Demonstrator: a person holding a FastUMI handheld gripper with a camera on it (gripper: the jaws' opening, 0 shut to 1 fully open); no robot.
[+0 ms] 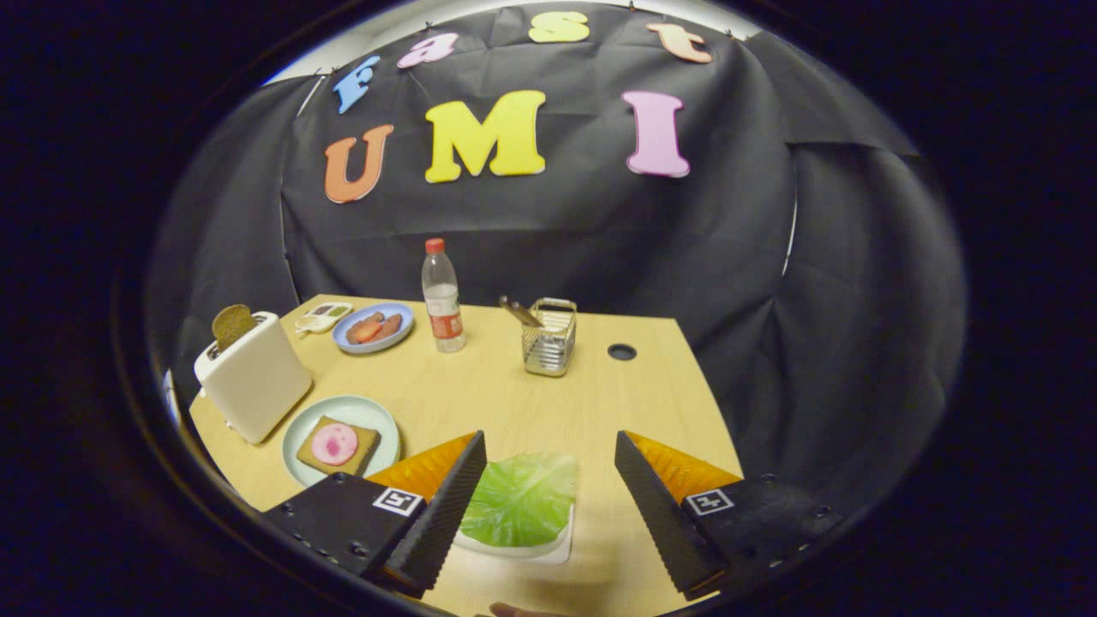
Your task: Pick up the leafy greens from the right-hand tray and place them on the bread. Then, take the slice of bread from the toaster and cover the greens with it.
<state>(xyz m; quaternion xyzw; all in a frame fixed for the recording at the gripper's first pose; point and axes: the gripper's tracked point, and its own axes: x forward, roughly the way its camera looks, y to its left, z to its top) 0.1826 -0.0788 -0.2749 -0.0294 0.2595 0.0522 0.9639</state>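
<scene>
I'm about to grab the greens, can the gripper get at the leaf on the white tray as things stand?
Probably yes: the gripper is open, the leafy greens lie between its fingers on the white tray, nothing on top.

Gripper camera rides above table (514,403), faces forward and down toward booth wall; fingers spread wide, greens (523,499) close below.

A light wooden tabletop (514,403) with a round cable hole (621,351) is being seen from above. A white toaster (254,377) is being carried at one edge, with a pale green plate (377,420) just beside it. A blue plate (403,321) and a small white dish (324,317) are being kept farther back, near a clear plastic bottle (443,300) standing upright. A wire basket (548,338) is being kept near the hole. A white tray (548,548) is lying between the fingers of the open claw (548,488).
</scene>
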